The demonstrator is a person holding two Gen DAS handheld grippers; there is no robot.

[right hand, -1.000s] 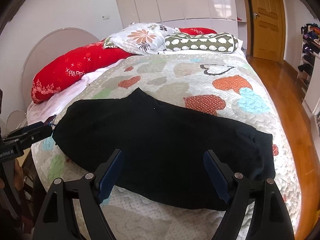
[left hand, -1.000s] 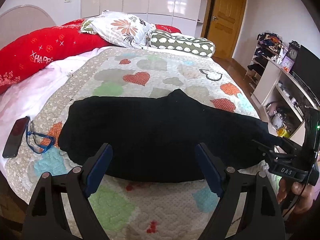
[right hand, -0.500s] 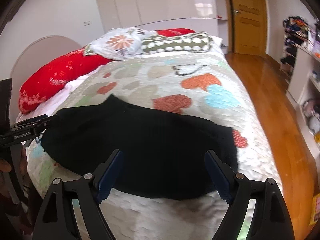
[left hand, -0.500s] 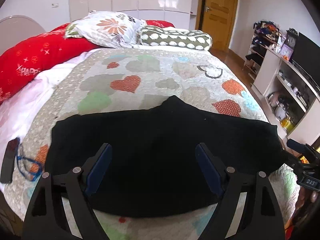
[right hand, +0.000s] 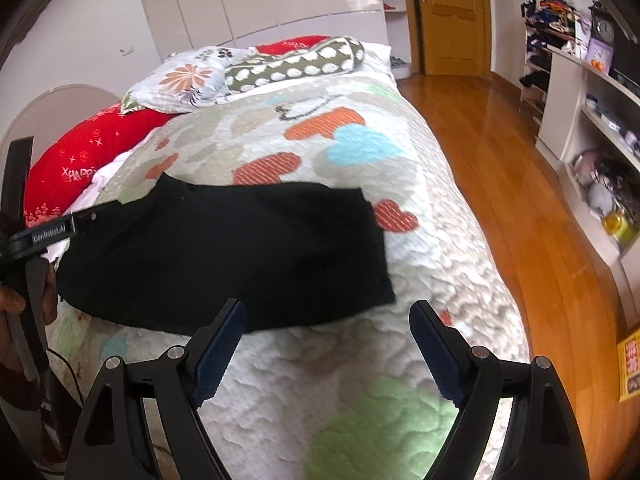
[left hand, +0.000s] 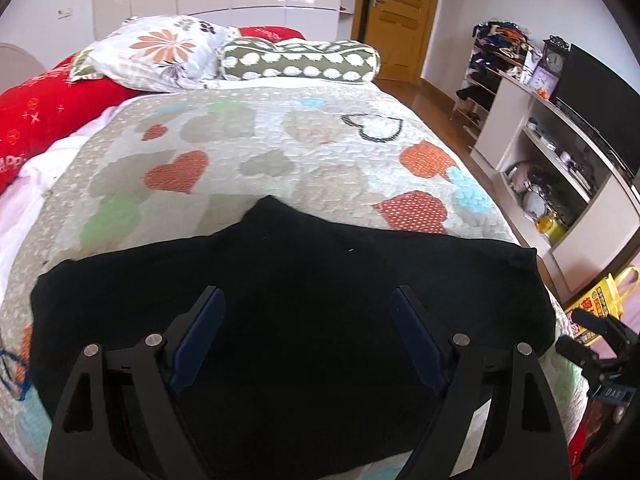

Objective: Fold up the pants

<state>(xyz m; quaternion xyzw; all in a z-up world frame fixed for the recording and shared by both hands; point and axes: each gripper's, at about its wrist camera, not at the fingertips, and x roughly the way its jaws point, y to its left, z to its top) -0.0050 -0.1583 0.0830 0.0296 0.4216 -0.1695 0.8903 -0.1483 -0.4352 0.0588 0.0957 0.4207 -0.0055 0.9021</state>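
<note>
Left wrist view: the left tongs [left hand: 308, 344] hang spread wide above the pants [left hand: 320, 280], pinching nothing; their blue pads sit apart with black cloth showing between them, and whether the tips touch the cloth cannot be told. The pants lie flat across the near end of the quilt [left hand: 280, 152], one point of cloth jutting toward the pillows [left hand: 168, 52]. Their near edge is hidden behind the tongs' frame, and the black fabric shows almost no folds or seams. Right of the pants, part of the right tongs peeks in, cut off by the frame's edge.

In the right wrist view the right tongs [right hand: 324, 344] are likewise spread and empty, over bare quilt just beyond the pants' [right hand: 224, 256] right end. The pants' left end is covered by the left tongs' body [right hand: 44, 236], with a hand [right hand: 12, 312] only partly visible behind it. The quilt near the right tongs is blurred.
</note>
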